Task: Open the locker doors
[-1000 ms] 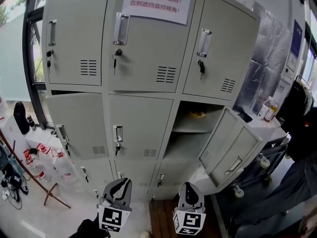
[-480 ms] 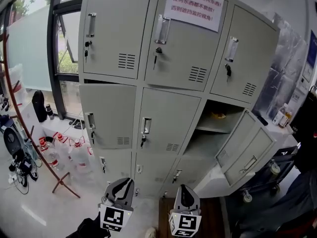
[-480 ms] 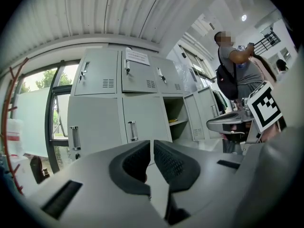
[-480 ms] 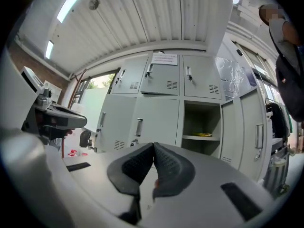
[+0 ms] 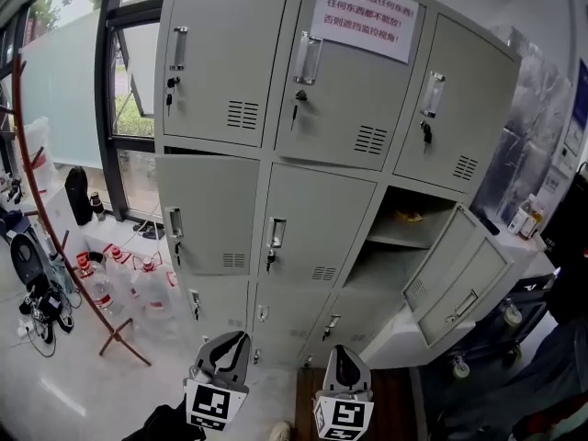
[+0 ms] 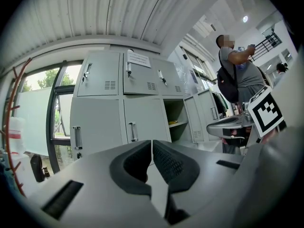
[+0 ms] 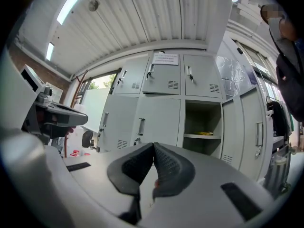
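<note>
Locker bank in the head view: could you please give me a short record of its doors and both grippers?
top row doors: three, all closed
open door: right column, swung outward
yellow item: on the shelf behind it
notice: top row, middle
left gripper: shut, empty, short of the locker
right gripper: shut, empty

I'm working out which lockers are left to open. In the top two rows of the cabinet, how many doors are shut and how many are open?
Shut doors: 5
Open door: 1
Total: 6
</note>
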Tool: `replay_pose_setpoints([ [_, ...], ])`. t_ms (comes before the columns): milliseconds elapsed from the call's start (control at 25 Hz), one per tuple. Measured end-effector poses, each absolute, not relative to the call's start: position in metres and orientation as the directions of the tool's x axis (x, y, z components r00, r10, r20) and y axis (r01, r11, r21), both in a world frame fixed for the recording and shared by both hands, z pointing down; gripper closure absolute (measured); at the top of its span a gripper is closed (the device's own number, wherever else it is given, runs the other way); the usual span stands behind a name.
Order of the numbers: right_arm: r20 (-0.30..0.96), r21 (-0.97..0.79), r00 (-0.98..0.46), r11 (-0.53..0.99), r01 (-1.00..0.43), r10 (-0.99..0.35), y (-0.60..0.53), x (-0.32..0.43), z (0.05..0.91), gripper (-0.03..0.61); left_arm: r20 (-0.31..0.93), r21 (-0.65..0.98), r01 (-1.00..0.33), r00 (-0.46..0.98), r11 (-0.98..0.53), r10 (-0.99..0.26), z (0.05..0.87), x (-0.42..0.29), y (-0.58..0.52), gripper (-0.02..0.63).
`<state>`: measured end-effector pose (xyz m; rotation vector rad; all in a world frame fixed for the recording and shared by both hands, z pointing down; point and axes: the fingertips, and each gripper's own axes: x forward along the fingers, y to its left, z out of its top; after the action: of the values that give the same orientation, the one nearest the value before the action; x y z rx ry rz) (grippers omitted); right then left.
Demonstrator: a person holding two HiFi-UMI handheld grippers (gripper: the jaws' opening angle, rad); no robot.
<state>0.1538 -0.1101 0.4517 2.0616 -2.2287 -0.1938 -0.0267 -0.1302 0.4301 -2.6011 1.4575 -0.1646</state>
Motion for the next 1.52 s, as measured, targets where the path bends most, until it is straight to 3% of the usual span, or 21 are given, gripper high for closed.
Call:
replay_pose_setpoints([
  [440,-0.021,0.148,-0.171,0.166,-0.975,-0.985,-0.151,0.124,0.443,0.563,0.019,-0.203,-0.863,0.469,-0.463,-0.883,0.423,-0.039,-0.157,0.583],
  [1200,-0.037,0.165,-0.434,0.423,-0.891,-0.900,-0.318,0.062,0.418,0.561,0.030,-0.190,-0.958,0.214,-0.215,-0.976,0.418,-0.091,-0.261,0.583],
  [1280,-0.037,0.159,-0.466,0.455,-0.876,-0.884,-0.334,0.055,0.416,0.503,0.034,-0.189,-0.964,0.186,-0.189,-0.982,0.419,-0.097,-0.269,0.582],
  [1520,-0.022,0.156,-0.541,0.531,-0.833,-0.841,-0.378,0.035,0.416,0.439,0.043,-0.185,-0.976,0.110,-0.116,-0.993,0.422,-0.113,-0.288,0.583],
])
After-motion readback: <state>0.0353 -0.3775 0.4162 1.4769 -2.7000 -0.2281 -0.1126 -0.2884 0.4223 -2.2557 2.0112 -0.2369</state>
